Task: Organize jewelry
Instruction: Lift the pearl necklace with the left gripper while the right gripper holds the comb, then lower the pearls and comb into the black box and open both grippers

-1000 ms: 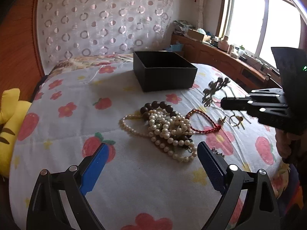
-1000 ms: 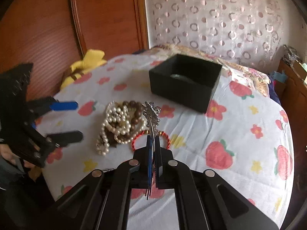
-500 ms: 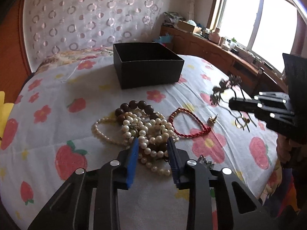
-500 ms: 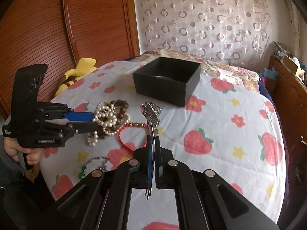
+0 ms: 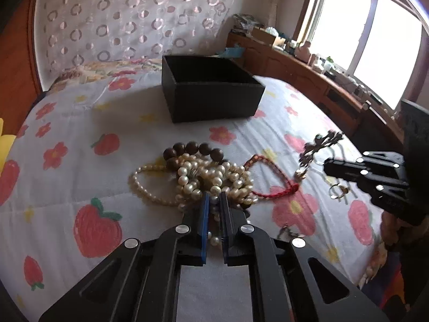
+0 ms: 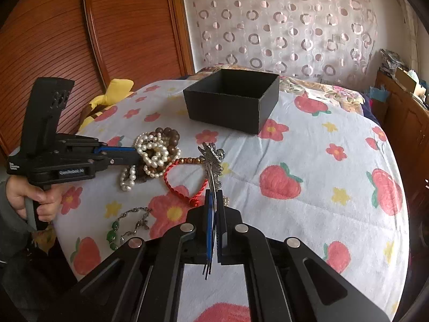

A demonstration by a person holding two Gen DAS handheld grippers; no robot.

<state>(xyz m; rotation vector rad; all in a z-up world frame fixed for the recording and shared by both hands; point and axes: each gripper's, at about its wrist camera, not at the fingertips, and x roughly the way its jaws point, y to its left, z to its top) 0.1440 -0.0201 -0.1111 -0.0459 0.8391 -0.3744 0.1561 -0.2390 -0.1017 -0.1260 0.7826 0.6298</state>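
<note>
White bedding printed with strawberries and flowers is seen covering the bed (image 5: 80, 139), on which the jewelry has been spread out. An open black box (image 5: 211, 99) is set toward the headboard end of the bed, well apart from the heap of jewelry nearer the cameras. A yellow plush toy (image 6: 112, 94) is glimpsed at the bed's edge by the wooden panelling.

The left tool (image 5: 213, 209) is held by a hand (image 6: 32, 198) at the bed's side, and its blue-padded jaws are closing, with beads of the pearl necklace (image 5: 203, 182) caught between them. The pearl necklace is piled in a tangle over a bracelet of dark wooden beads (image 5: 193, 149), which shows at the far side of the heap. A red cord bracelet (image 6: 185, 185) is laid just beside the pearls, touching them at one end.

The right tool (image 6: 214, 206) is seen pressed together on a silver hair comb (image 6: 211, 161), which is held clear of the bedding with its ornate head pointing away and its thin prongs sticking back between the pads. A silver chain with green stones (image 6: 126, 222) is lying near the bed's edge, apart from the heap. A small ring (image 5: 337, 190) is resting on the bedding below the right tool.
</note>
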